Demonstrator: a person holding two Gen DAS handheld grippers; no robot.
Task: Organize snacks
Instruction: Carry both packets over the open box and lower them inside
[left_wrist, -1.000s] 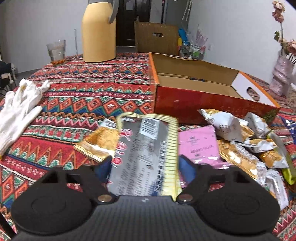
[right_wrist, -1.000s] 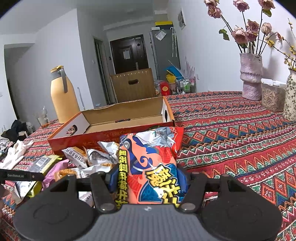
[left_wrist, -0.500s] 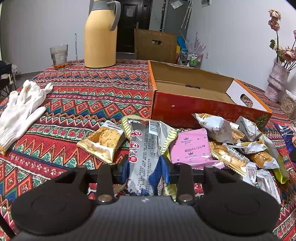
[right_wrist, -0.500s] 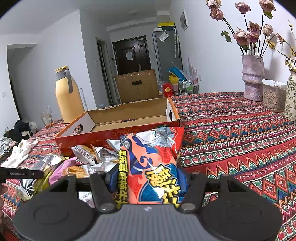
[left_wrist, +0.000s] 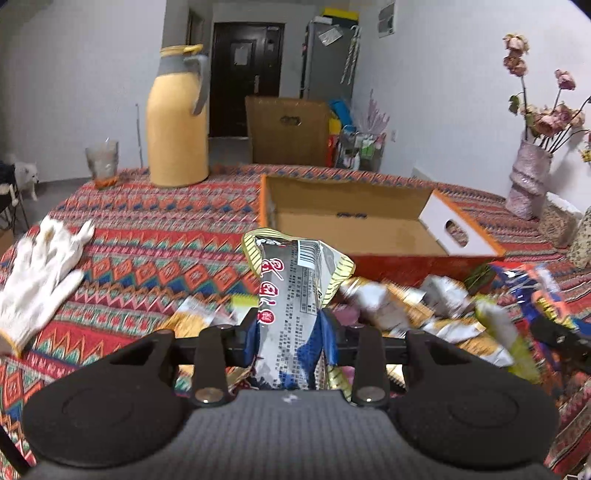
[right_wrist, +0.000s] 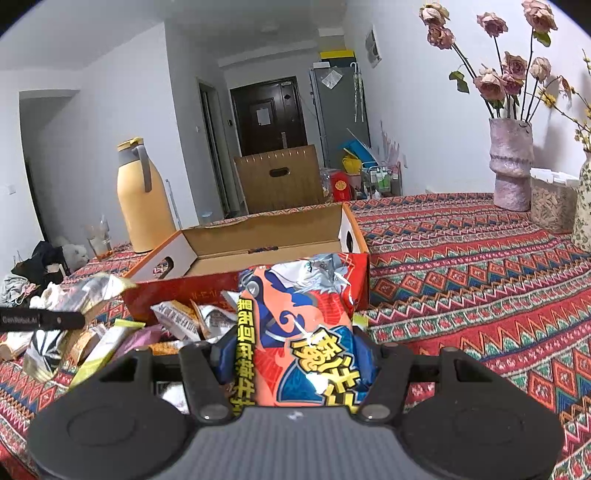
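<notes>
My left gripper (left_wrist: 290, 334) is shut on a silver snack packet (left_wrist: 291, 295) with a yellow striped edge, lifted above the pile of snacks (left_wrist: 424, 314) in the left wrist view. Just beyond it stands the open red cardboard box (left_wrist: 369, 225), with nothing visible inside. In the right wrist view my right gripper (right_wrist: 295, 354) is shut on an orange and blue snack bag (right_wrist: 303, 332), held in front of the same box (right_wrist: 258, 243). The left gripper (right_wrist: 40, 319) with its silver packet (right_wrist: 85, 291) shows at the left edge there.
A yellow thermos jug (left_wrist: 177, 122), a glass (left_wrist: 102, 162) and a white glove (left_wrist: 40, 266) lie on the patterned tablecloth (left_wrist: 155, 236) to the left. Vases with flowers (right_wrist: 511, 162) stand at the right. Loose snacks (right_wrist: 177, 325) are heaped before the box.
My left gripper closed on the silver packet, crumpling it narrower, and lifted it off the table toward the box. The right gripper kept still with its bag.
</notes>
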